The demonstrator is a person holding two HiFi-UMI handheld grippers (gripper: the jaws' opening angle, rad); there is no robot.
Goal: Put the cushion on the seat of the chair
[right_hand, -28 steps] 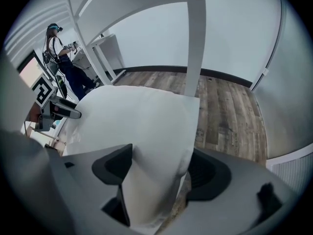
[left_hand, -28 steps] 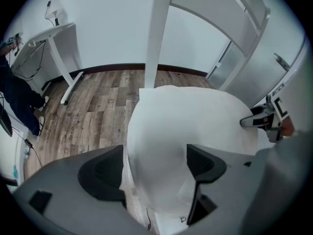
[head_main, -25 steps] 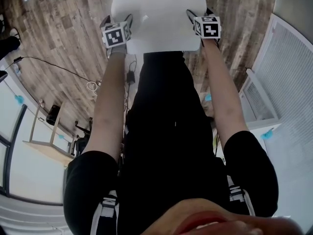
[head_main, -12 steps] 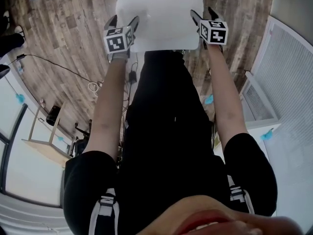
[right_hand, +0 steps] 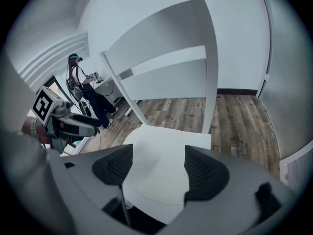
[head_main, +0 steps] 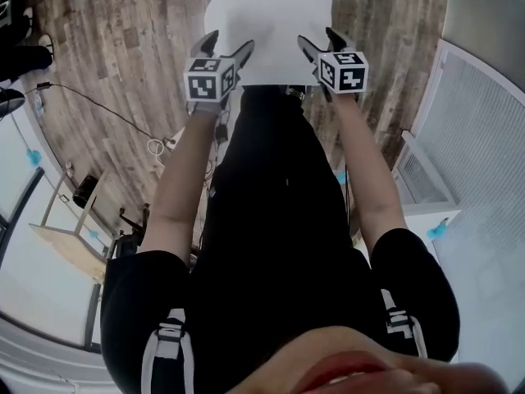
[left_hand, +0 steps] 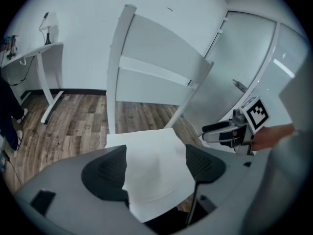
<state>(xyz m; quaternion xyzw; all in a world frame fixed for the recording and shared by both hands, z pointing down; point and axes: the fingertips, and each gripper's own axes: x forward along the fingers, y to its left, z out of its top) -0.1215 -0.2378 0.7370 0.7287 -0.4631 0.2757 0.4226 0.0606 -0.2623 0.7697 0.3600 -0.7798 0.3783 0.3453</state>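
The white cushion [head_main: 268, 31] lies flat on the seat of the white chair [left_hand: 156, 48], whose slatted back [right_hand: 166, 38] rises behind it. In the head view my left gripper [head_main: 229, 43] hovers at the cushion's near left corner, jaws spread, holding nothing. At the near right corner my right gripper [head_main: 318, 38] is open too. In both gripper views the cushion [left_hand: 146, 160] [right_hand: 161, 165] shows beyond and between the parted pads, free of them. Each gripper also sees the other: the right gripper [left_hand: 234, 129] and the left gripper [right_hand: 63, 121].
The wooden floor [head_main: 123, 48] surrounds the chair, with a cable [head_main: 98, 109] at the left. A white desk [left_hand: 44, 48] stands by the far wall. A slatted white panel [head_main: 484, 138] is at the right, and a person [right_hand: 85, 92] stands in the background.
Both grippers have let go of the cushion's near edge, opened and drawn back toward my body. The cushion has settled flat on the seat.
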